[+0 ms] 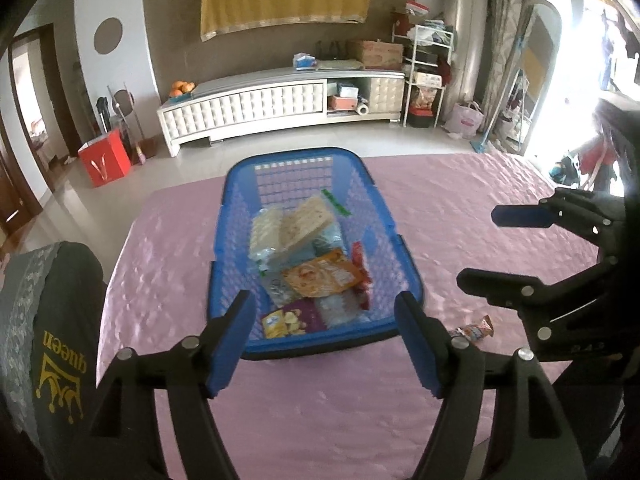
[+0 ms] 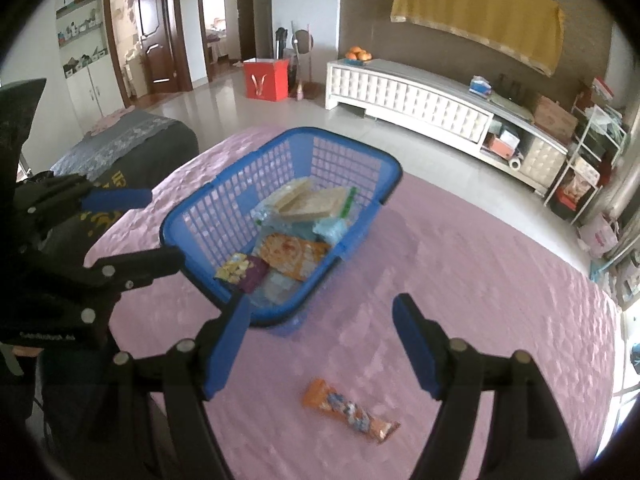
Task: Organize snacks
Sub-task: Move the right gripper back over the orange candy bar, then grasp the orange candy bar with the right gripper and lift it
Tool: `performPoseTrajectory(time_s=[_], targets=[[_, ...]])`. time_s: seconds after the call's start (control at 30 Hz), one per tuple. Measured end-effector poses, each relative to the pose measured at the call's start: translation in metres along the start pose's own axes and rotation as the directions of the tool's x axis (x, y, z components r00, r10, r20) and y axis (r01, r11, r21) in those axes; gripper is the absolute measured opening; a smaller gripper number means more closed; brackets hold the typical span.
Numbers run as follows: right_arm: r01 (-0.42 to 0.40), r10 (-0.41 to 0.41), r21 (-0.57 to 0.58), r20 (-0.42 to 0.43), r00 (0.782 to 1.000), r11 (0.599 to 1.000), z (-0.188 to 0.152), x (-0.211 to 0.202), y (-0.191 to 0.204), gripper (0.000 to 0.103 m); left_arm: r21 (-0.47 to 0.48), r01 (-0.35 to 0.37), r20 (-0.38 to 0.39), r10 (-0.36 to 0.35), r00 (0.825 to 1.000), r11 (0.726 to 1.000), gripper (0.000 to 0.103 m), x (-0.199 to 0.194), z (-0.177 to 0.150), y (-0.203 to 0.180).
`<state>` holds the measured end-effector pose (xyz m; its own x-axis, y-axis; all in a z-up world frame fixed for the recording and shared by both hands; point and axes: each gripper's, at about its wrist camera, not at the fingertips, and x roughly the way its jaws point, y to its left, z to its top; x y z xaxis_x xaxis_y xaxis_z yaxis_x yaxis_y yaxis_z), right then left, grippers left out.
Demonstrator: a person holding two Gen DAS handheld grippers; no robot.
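Note:
A blue plastic basket (image 1: 236, 208) sits on the pink bedspread (image 1: 460, 208) and holds several snack packs, among them crackers (image 1: 306, 220) and an orange pack (image 1: 320, 278). My left gripper (image 1: 324, 344) is open and empty just in front of the basket's near rim. One orange snack bar (image 2: 350, 410) lies loose on the spread right of the basket (image 2: 280, 152); it also shows in the left wrist view (image 1: 474, 330). My right gripper (image 2: 320, 346) is open and empty, hovering just above and behind that bar. The right gripper (image 1: 478, 248) shows at the right of the left view.
A dark grey cushion with gold "queen" lettering (image 1: 60, 340) lies at the bed's left edge. Beyond the bed are a tiled floor, a white low cabinet (image 1: 280, 100), a red box (image 1: 105, 158) and a cluttered shelf rack (image 1: 426, 76).

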<state>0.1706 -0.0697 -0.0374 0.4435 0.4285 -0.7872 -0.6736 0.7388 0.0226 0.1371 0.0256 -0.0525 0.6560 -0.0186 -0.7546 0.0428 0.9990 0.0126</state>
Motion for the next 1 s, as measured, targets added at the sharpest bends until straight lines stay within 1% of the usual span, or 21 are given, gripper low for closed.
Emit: performPoseTrajectory(time_s=[0.1,0.2,0.33,0.4,0.6,0.73,0.87,0.93,1.0], targets=[[-0.004,0.004,0.013,-0.002,1.0,1.0,-0.01,-0.006,-0.009,0.078,0.036,0.003,-0.004,-0.002,1.0,0.999,0.07,0.002,-0.004,-0.02],[-0.032,0.033,0.035,-0.009,0.999,0.999,-0.019,-0.01,-0.019,0.078,0.059,0.014,-0.013,-0.014,1.0,0.998,0.07,0.005,-0.006,-0.036],[-0.016,0.016,0.006,-0.017,1.0,1.0,-0.034,-0.011,-0.027,0.078,0.052,0.045,-0.036,-0.043,0.998,0.998,0.07,0.012,-0.014,-0.051],[-0.026,0.026,-0.004,-0.03,0.999,1.0,-0.042,-0.008,-0.03,0.079,0.041,0.048,-0.051,-0.046,0.998,0.998,0.07,0.016,-0.019,-0.056],[-0.077,0.072,-0.05,-0.095,0.993,0.996,-0.071,0.017,-0.038,0.079,0.041,0.042,-0.107,-0.037,0.994,0.998,0.07,0.03,-0.043,-0.071],[-0.143,0.126,-0.095,-0.165,0.978,0.985,-0.091,0.043,-0.035,0.079,0.028,0.04,-0.146,-0.036,0.989,0.999,0.07,0.044,-0.061,-0.079],[-0.145,0.107,-0.177,-0.211,0.972,0.973,-0.104,0.064,-0.03,0.079,-0.003,0.045,-0.193,-0.045,0.98,0.999,0.07,0.062,-0.077,-0.082],[-0.167,0.121,-0.197,-0.227,0.966,0.966,-0.111,0.074,-0.029,0.079,-0.017,0.054,-0.219,-0.056,0.974,0.998,0.07,0.072,-0.084,-0.087],[-0.189,0.137,-0.206,-0.24,0.961,0.96,-0.116,0.081,-0.03,0.079,-0.008,0.04,-0.235,-0.041,0.971,0.999,0.07,0.08,-0.089,-0.091]])
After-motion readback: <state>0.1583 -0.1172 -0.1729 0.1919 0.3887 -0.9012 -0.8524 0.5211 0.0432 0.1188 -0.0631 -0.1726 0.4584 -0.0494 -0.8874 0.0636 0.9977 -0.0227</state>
